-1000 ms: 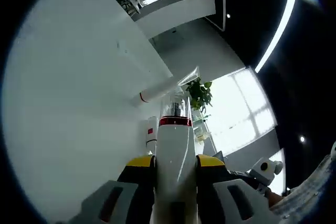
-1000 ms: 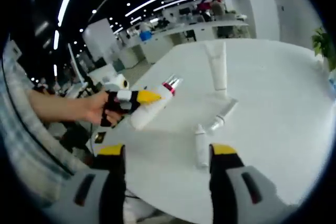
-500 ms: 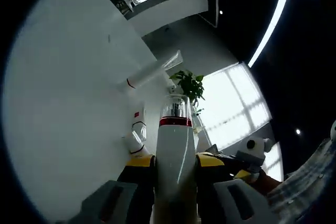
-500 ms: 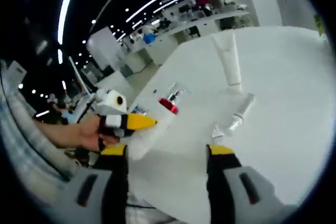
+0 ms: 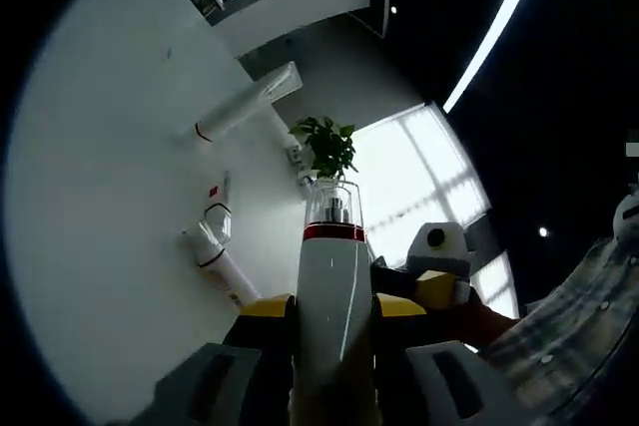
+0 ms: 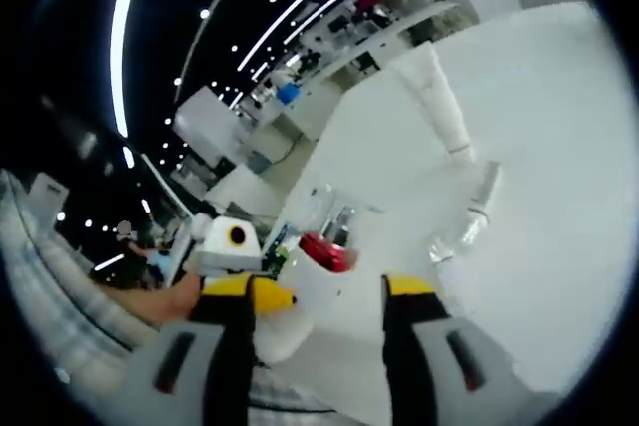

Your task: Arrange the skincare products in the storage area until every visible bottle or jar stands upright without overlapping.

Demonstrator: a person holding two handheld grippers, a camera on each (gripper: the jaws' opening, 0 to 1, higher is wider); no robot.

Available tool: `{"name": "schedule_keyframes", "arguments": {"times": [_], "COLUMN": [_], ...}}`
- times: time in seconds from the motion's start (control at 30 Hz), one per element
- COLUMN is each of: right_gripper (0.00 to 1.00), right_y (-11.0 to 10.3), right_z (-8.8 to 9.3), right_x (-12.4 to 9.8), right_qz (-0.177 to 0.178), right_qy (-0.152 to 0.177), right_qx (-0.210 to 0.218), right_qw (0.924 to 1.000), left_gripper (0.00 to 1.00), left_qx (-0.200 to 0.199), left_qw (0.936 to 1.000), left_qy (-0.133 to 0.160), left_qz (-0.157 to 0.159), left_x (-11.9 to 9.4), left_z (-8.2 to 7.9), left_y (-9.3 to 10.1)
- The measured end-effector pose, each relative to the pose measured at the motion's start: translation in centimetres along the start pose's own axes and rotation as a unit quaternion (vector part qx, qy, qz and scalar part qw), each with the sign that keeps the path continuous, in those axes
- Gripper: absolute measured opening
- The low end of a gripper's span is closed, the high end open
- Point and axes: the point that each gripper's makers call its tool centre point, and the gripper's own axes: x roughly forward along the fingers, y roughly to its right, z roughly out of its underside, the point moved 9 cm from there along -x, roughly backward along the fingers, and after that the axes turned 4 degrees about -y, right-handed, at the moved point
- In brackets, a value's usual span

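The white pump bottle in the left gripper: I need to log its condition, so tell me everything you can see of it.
The white pump bottle has a smooth, glossy body, a red band at the neck and a clear cap over the pump head. The left gripper is shut on its body, both yellow-tipped jaws pressing its sides. It is lifted off the white table. In the right gripper view it tilts, cap pointing up and to the right.

No lettering can be read on any bottle, tube or surface here.
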Motion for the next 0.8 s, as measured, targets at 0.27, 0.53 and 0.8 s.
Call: {"name": "schedule_keyframes", "arguments": {"times": [0.27, 0.53, 0.8], "right_gripper": [0.42, 0.36, 0.34], "right_y": [-0.1, -0.4, -0.5], "right_z": [0.4, 0.5, 0.7], "right_x": [0.5, 1.1, 1.4], "right_qz": [-0.012, -0.023, -0.031], "right_qy": [-0.001, -0.006, -0.018], "right_qx": [0.032, 0.055, 0.083], "right_qw": [0.9994, 0.9982, 0.9959], "left_gripper": [0.28, 0.28, 0.28], "left_qx": [0.02, 0.032, 0.057], "left_qw": [0.9994, 0.9987, 0.9975], "left_qy": [-0.015, -0.032, -0.039], "left_qz": [0.022, 0.024, 0.013], "left_x": [0.5, 0.5, 0.1], "left_z": [0.8, 1.6, 1.7], "left_y": [1.2, 1.7, 1.7]}}
